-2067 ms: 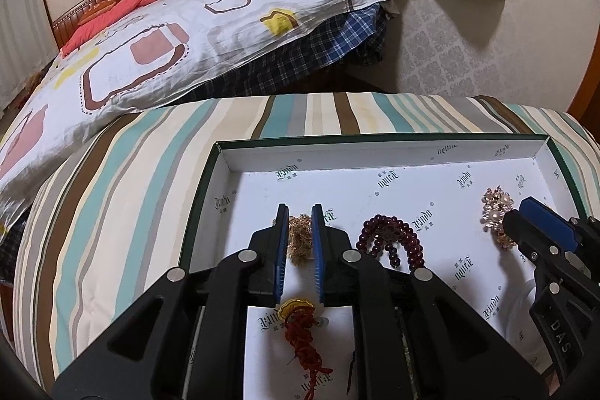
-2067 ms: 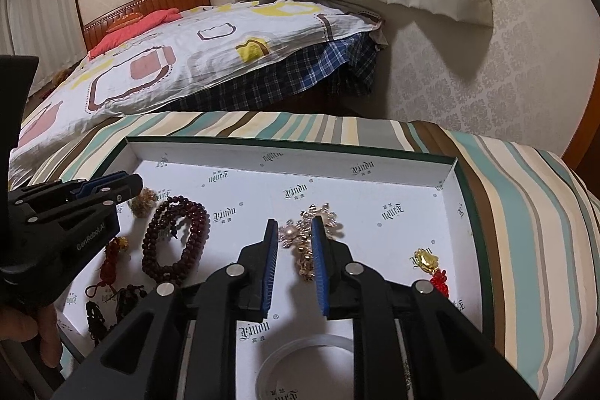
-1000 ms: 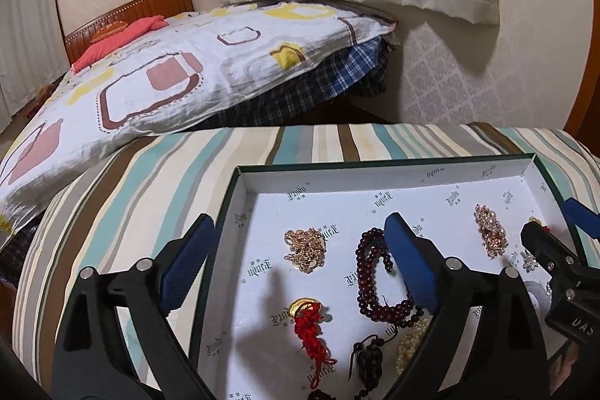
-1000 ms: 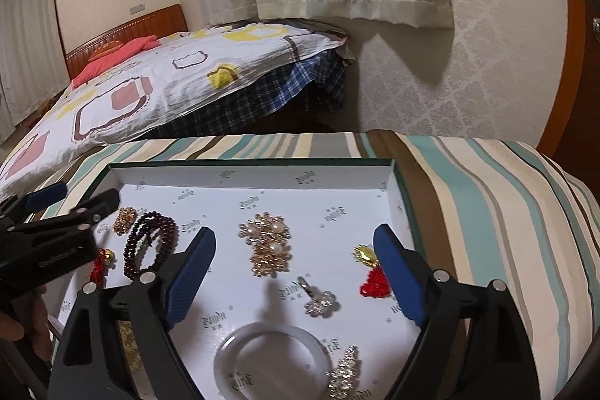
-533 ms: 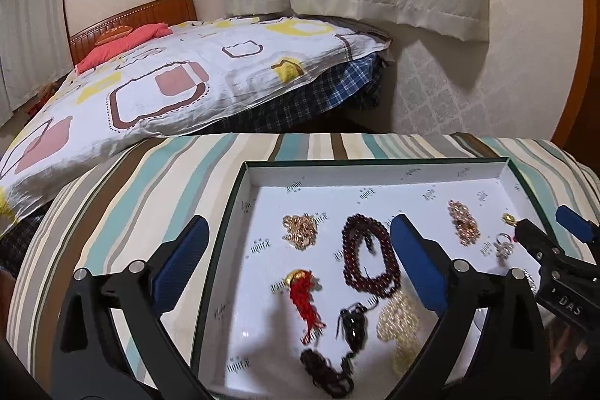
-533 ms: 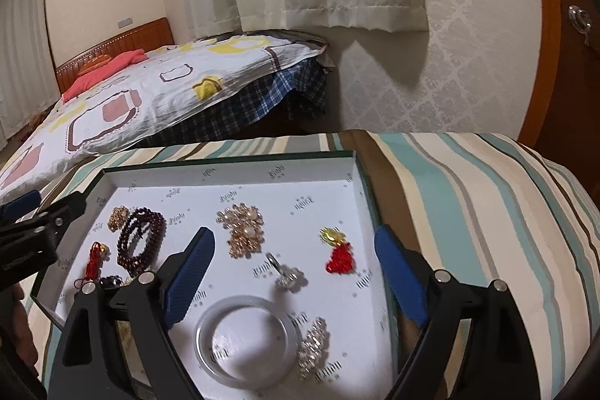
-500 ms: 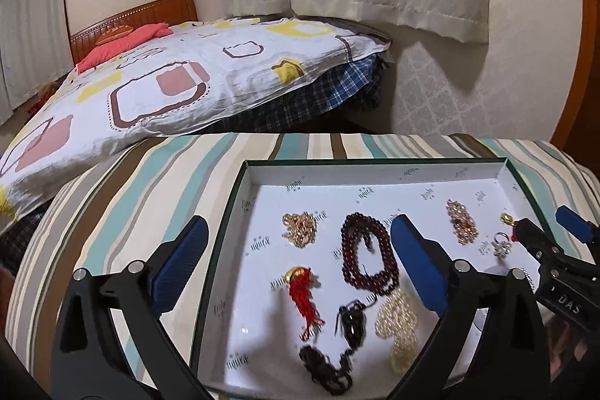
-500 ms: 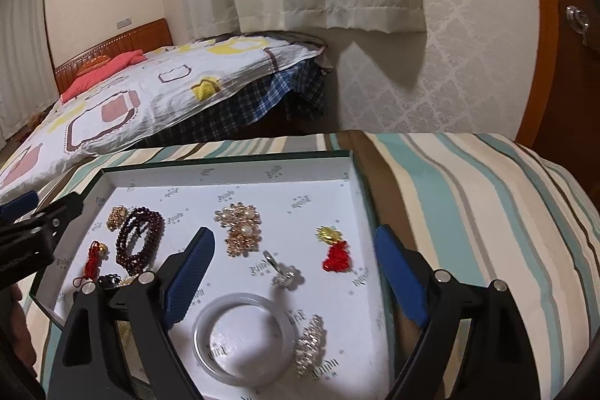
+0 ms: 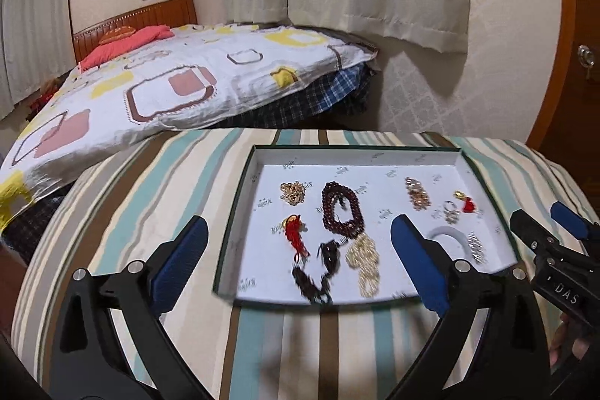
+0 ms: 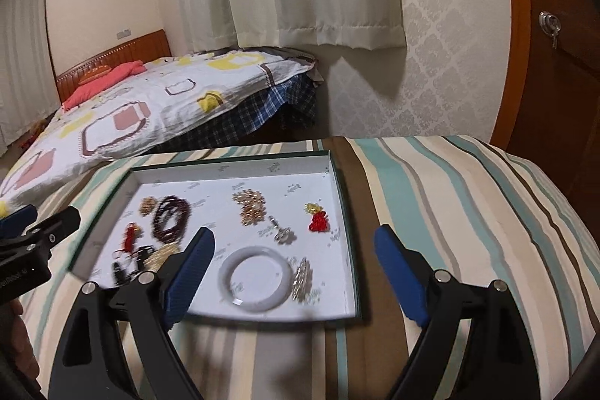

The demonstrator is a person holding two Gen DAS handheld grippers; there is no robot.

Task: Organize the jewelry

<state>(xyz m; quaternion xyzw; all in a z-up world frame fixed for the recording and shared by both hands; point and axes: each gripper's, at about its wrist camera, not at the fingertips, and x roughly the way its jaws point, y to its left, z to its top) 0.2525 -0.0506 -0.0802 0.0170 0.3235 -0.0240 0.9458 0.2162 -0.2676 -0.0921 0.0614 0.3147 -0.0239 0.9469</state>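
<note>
Green-edged and white inside, the tray (image 9: 250, 197) lies flat on the striped cloth (image 9: 150, 197), and all the jewelry sits within its rim, spread out singly, which reads as sorting largely done.

From the left wrist view, the left gripper (image 9: 298, 252) hangs above the tray's near edge with its jaws wide apart and nothing between them. Seen past it, the dark beads (image 9: 339, 208) lie near the tray's centre; the gold chain (image 9: 293, 192) is at about 10 o'clock from them, the red tassel (image 9: 295, 235) at 8 o'clock, and the pale bracelet (image 9: 364, 259) at 5 o'clock, just touching a blurred black strand (image 9: 313, 282). The right gripper (image 9: 543, 225) enters at 3 o'clock, also spread.

From the right wrist view, the right gripper (image 10: 294, 259) hovers over the tray's near-right part, jaws well apart and empty. The white bangle (image 10: 255, 278) lies between its fingers in the picture, with a silver clip (image 10: 302, 276) touching it at 3 o'clock, a ring (image 10: 282, 231) at 12 o'clock, the brooch (image 10: 250, 207) beyond, and a red charm (image 10: 318, 218) at 1 o'clock near the right wall.

Both grippers being high, open and level with the tray suggests a pause to check the layout, or a finish. Motion blur hides the finer detail at the near edge.
</note>
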